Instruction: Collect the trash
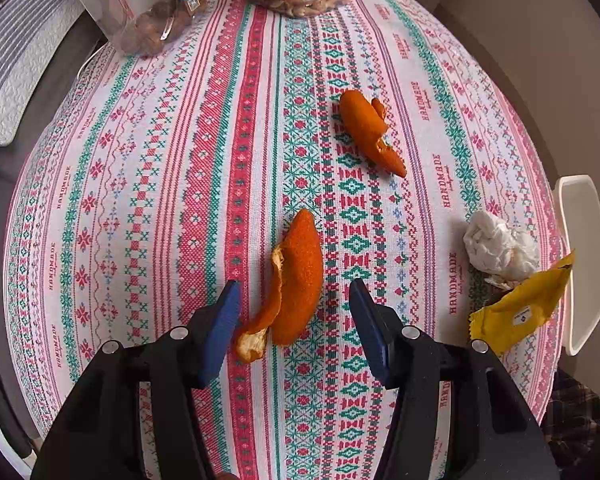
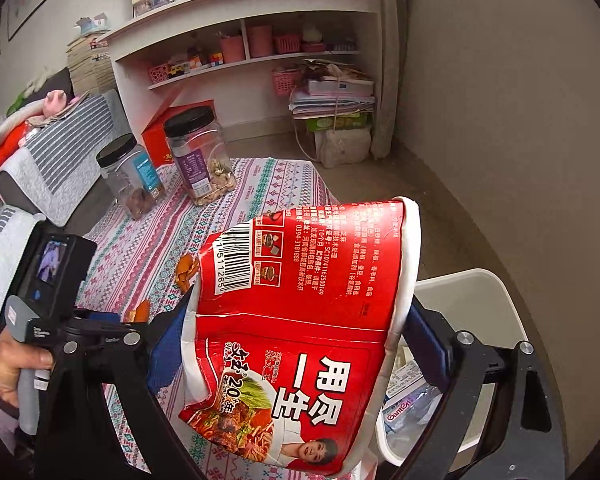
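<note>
The left gripper [image 1: 294, 294] is wide open, with one orange peel [image 1: 294, 284] lying between its blue fingers on the tablecloth [image 1: 160, 160]. Another peel [image 1: 370, 132] lies farther off. The right gripper [image 2: 296, 320] squeezes a squashed red noodle cup [image 2: 300, 320], close to the white bin [image 2: 472, 312].

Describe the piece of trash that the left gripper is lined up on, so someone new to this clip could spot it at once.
On the patterned tablecloth, look just ahead of the open left gripper. Between its blue fingers lies the nearer orange peel, a long curled strip. Unlike the farther orange peel, the crumpled white tissue and the yellow wrapper, it sits between the fingers.
</note>
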The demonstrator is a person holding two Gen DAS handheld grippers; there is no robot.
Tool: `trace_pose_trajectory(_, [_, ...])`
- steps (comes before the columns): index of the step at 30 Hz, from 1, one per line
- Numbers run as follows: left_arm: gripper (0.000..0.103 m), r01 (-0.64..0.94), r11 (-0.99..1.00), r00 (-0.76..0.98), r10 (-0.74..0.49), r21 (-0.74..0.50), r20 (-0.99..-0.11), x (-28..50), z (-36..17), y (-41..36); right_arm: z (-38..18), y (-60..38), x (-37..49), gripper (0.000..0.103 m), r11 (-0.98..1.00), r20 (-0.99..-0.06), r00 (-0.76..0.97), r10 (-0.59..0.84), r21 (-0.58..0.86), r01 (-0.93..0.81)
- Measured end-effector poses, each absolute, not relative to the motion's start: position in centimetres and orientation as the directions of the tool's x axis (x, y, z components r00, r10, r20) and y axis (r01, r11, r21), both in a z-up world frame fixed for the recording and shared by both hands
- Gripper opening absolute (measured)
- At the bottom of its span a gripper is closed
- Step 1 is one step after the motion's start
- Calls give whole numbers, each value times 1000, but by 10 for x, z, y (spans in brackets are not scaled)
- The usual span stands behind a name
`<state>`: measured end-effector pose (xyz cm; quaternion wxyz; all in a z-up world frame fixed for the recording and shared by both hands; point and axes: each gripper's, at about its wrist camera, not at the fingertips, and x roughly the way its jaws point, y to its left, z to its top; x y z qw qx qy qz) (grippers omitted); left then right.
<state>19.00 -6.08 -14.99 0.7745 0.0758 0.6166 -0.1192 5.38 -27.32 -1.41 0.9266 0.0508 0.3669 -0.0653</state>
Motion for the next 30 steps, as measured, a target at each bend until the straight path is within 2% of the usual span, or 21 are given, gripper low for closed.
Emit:
trace_pose_trajectory(1, [51, 277, 960, 203, -90, -31, -975, 190, -155, -62, -14, -273, 53, 89, 987, -687, 722, -83, 44, 155])
trace_pose_trajectory(4, [28, 269, 963, 227, -93, -29, -970, 186, -156, -59, -13, -270, 55, 89, 989, -686, 723, -78, 38, 143])
trace_pose_trajectory(6, [21, 254, 966, 238, -117, -54, -964, 183, -153, -52, -12, -268, 57, 89, 990, -687, 723, -73, 40, 137])
trace_pose_trajectory(14, [19, 201, 974, 438, -185, -104, -880, 158, -101, -22, -8, -256, 58, 89, 993, -675, 736, -48, 48, 109])
trace_pose_trajectory(23, [19, 194, 981, 683, -144, -12, -716, 126, -33, -29, -4, -251, 56, 89, 994, -650, 757, -67, 20, 105])
trace_pose_trajectory(30, [20, 217, 976, 747, -161, 8, -645, 111, -13, -52, 0, -275, 44, 89, 988, -633, 764, -122, -3, 156])
